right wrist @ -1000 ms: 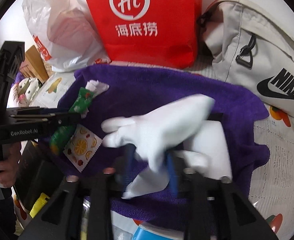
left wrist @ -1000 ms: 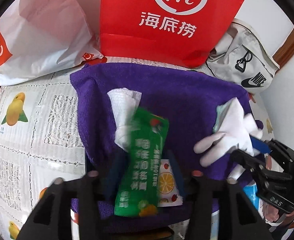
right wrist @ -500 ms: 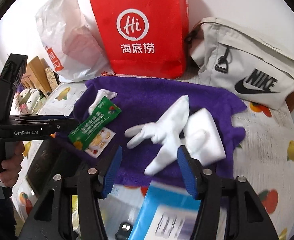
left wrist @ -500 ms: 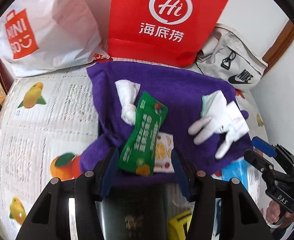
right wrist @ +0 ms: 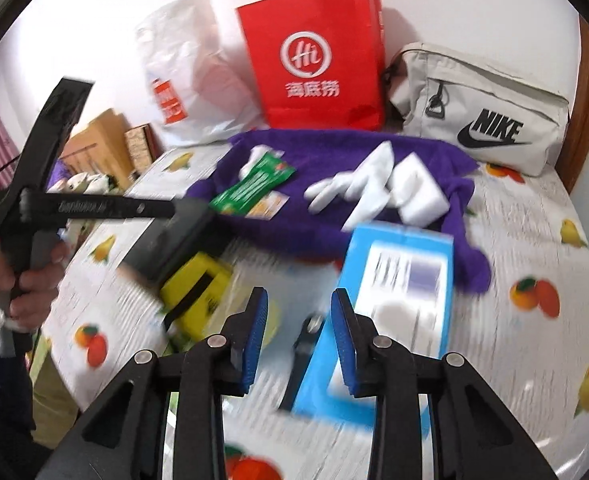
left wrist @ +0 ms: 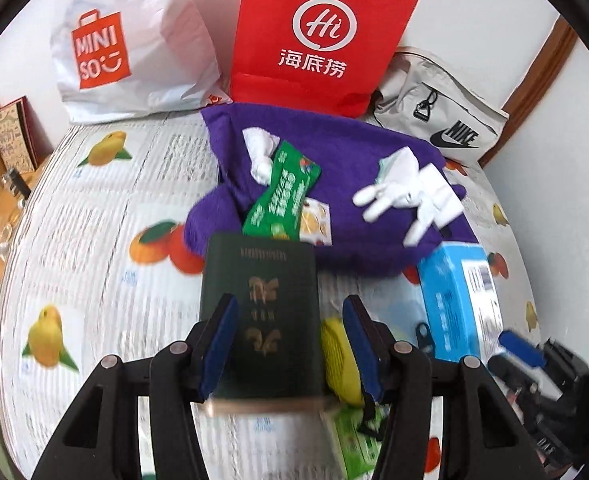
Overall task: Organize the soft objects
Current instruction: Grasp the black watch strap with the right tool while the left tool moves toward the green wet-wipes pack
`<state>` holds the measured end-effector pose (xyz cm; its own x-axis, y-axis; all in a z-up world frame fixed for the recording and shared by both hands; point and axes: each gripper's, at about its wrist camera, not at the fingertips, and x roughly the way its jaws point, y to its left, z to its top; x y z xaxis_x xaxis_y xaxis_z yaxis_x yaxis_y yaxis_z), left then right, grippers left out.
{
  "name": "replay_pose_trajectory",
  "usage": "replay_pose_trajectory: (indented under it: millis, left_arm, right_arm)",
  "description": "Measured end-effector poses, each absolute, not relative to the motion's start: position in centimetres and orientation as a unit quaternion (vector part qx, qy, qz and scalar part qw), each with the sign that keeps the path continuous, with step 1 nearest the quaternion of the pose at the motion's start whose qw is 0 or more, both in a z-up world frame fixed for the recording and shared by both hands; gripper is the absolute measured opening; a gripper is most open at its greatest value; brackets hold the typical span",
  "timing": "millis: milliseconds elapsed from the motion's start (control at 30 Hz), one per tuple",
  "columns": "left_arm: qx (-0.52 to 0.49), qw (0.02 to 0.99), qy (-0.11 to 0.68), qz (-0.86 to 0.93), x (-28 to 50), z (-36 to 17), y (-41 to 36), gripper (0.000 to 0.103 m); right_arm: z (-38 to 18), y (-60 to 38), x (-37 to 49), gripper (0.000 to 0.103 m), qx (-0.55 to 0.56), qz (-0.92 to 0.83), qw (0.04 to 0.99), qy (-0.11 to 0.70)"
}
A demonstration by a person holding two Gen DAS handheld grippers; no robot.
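Observation:
A purple towel [left wrist: 334, 160] [right wrist: 334, 216] lies spread on the table. On it rest a green packet [left wrist: 282, 196] [right wrist: 250, 188], a crumpled white tissue [left wrist: 260, 152], a white glove [left wrist: 390, 196] [right wrist: 346, 188] and a white sponge [right wrist: 418, 192]. My left gripper [left wrist: 290, 308] hangs open, back from the towel, over a dark green book [left wrist: 260, 320]. My right gripper [right wrist: 299, 312] is open and its jaws are closing with nothing gripped. A blue box [right wrist: 398, 304] and a dark clip [right wrist: 304, 348] lie on the table beneath it.
A red paper bag [left wrist: 318, 40], a white shopping bag [left wrist: 134, 48] and a grey pouch [left wrist: 442, 120] stand behind the towel. A yellow object [right wrist: 194, 292] lies beside the book. A hand [right wrist: 14, 280] holds the left gripper's body [right wrist: 94, 208]. Fruit-print cloth [left wrist: 94, 220] covers the table.
Both grippers have drawn back from the towel toward the near side, leaving the green packet and the white glove lying on it. The right jaws have narrowed.

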<state>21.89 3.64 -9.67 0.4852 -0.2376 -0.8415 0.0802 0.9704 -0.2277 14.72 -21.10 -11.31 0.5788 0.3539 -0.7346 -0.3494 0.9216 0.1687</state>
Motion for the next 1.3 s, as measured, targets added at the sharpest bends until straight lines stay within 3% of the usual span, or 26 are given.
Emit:
replay_pose_trajectory:
  millis: [467, 867, 967, 1300]
  left_arm:
    - [-0.082, 0.867, 0.482, -0.095, 17.1, -11.4, 4.6, 0.054]
    - [-0.081, 0.871, 0.473, -0.107, 15.7, -10.8, 5.3, 0.054]
    - [-0.077, 0.870, 0.474, -0.109, 15.2, -10.9, 5.4, 0.054]
    - [-0.080, 0.870, 0.475, -0.109, 13.1, -11.3, 6.3, 0.054]
  right_arm:
    - [-18.7, -20.4, 10.6, 0.033, -0.016, 0.160, 0.877, 0.452]
    - [-20.1, -18.2, 11.0, 0.037, -0.012, 0.073, 0.896, 0.438]
    - [-20.3, -17.1, 10.8, 0.033, -0.029, 0.050, 0.901, 0.431]
    - [-19.5, -18.5, 8.7, 0.033, -0.026, 0.084, 0.891, 0.445]
